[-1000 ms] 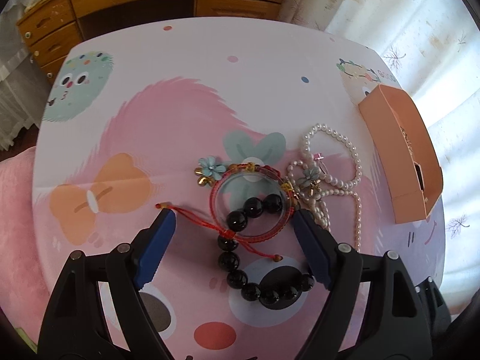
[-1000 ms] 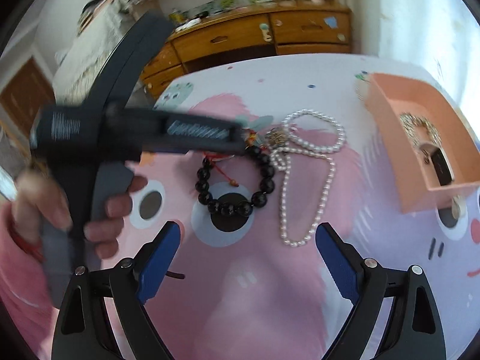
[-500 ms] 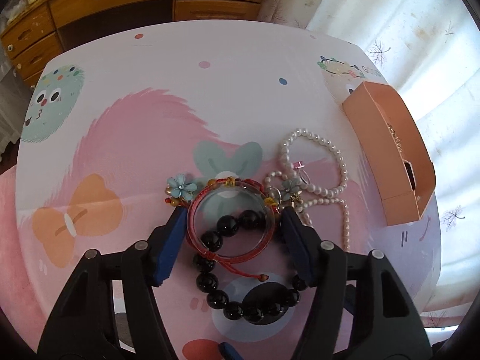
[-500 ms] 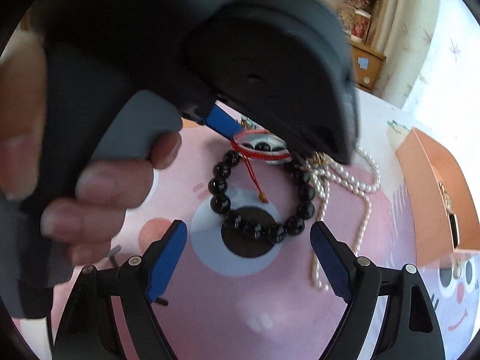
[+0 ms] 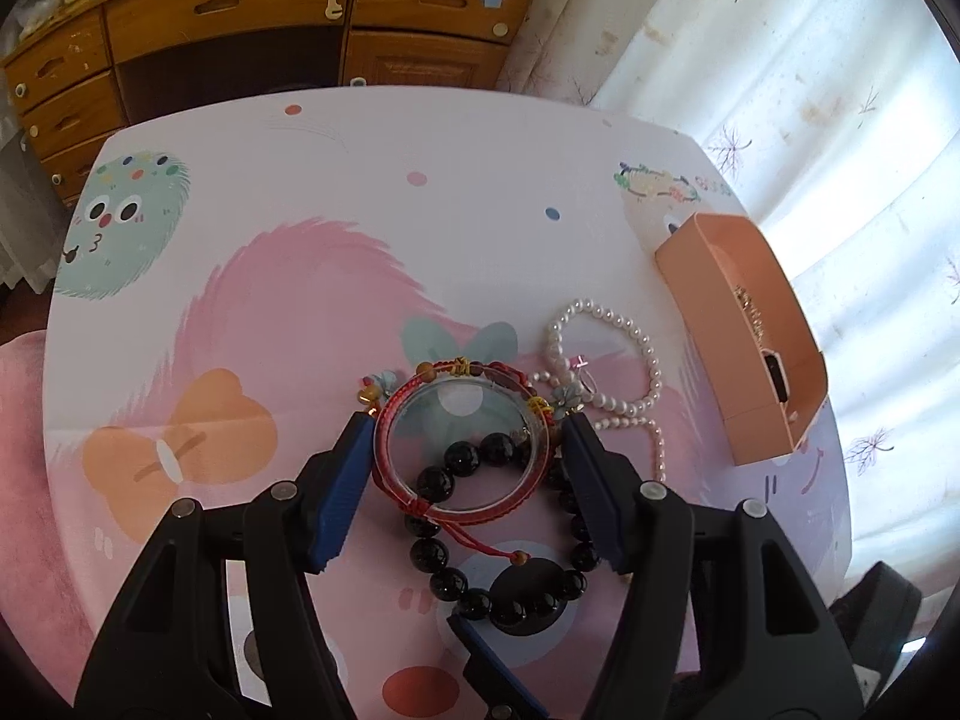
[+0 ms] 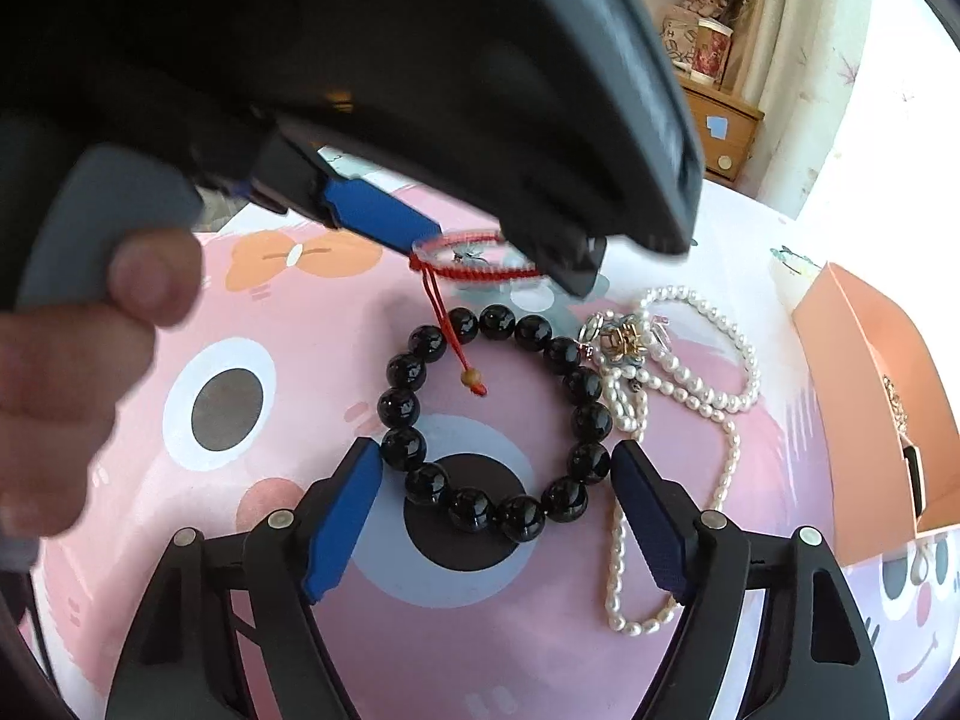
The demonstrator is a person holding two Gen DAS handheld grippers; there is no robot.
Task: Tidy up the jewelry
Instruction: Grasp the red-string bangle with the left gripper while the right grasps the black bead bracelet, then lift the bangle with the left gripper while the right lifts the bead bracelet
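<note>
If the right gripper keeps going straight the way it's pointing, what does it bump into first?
Most likely the black bead bracelet, which lies on the table straight ahead, between the open fingers of the right gripper. The pads flank it already, though how far above it they are is unclear.

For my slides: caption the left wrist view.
Left gripper clamps a red corded bangle above a black bead bracelet, pearls and orange box alongside.

Jewelry clustered mid-worktop [image 5: 336,192], box at right edge.
Bangle [image 5: 461,443] lifted above bead bracelet [image 6: 492,420]; pearl necklace [image 6: 690,396] to its right, box [image 5: 744,330] farther right.
</note>
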